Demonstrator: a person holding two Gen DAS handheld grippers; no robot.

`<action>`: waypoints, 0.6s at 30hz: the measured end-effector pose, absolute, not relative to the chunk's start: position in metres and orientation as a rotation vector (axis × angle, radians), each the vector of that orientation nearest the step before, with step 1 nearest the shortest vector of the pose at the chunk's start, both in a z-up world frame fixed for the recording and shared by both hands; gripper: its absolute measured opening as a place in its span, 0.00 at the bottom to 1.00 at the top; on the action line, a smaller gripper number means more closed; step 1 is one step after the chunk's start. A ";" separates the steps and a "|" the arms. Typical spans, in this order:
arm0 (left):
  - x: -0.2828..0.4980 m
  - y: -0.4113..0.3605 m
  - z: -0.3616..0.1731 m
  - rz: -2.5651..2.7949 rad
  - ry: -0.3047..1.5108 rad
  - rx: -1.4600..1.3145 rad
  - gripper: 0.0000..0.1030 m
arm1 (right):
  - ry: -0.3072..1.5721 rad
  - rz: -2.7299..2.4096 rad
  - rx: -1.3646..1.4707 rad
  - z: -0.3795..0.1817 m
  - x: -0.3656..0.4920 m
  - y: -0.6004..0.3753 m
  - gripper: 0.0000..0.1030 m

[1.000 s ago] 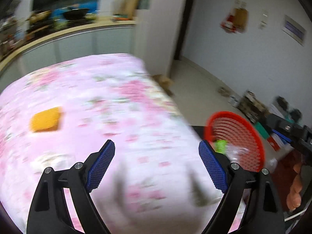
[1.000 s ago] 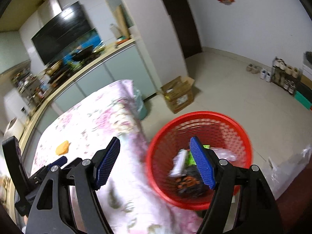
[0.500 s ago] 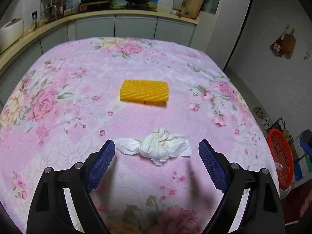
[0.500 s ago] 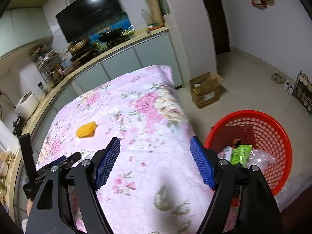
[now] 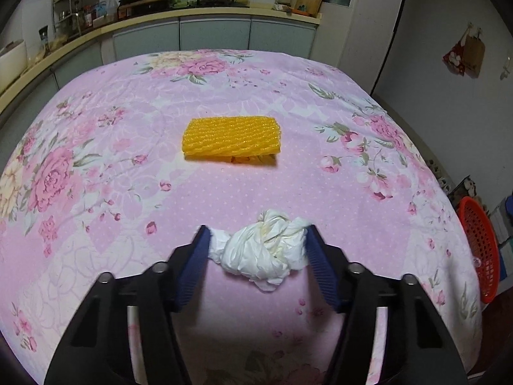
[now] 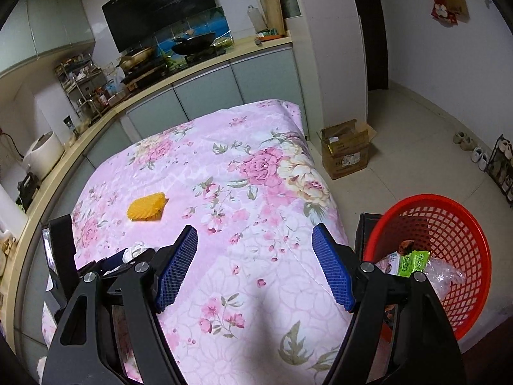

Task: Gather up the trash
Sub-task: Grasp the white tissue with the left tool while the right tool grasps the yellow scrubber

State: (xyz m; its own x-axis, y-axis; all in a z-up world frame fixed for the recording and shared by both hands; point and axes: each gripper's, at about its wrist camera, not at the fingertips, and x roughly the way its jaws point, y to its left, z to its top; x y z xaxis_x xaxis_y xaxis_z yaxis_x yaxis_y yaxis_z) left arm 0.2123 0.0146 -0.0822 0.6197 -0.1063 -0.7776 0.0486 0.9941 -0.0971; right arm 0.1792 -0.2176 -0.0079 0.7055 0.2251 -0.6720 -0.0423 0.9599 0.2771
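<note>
A crumpled white tissue (image 5: pixel 259 253) lies on the pink floral cloth (image 5: pixel 128 192). My left gripper (image 5: pixel 256 229) is closing on it, and both blue pads touch its sides. Beyond it lies a yellow foam net (image 5: pixel 231 139), untouched. In the right wrist view the tissue (image 6: pixel 136 248) shows at the lower left and the yellow net (image 6: pixel 147 207) further back. My right gripper (image 6: pixel 255 229) hangs open above the cloth's near right part, with nothing between its pads. The red basket (image 6: pixel 461 224) stands on the floor at the right, holding a green wrapper (image 6: pixel 413 261) and clear plastic.
A kitchen counter (image 5: pixel 192 16) with pans runs behind the table. On the floor past the table's far corner sits an open cardboard box (image 6: pixel 346 147). Shoes and a rack (image 6: pixel 500 160) line the right wall. The basket (image 5: pixel 477 250) is off the table's right edge.
The left gripper swung from the basket side onto the table, came down over the tissue and narrowed its jaws onto it. The right gripper swung from above the basket toward the table, staying open.
</note>
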 end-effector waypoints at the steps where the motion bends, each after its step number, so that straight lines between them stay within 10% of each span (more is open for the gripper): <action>1: 0.212 0.016 -0.082 -0.088 0.896 -0.066 0.45 | 0.778 0.152 0.244 -0.008 0.181 -0.215 0.69; 18: 0.182 0.094 -0.058 0.008 0.817 -0.196 0.30 | 0.795 0.323 0.123 -0.018 0.231 -0.115 0.69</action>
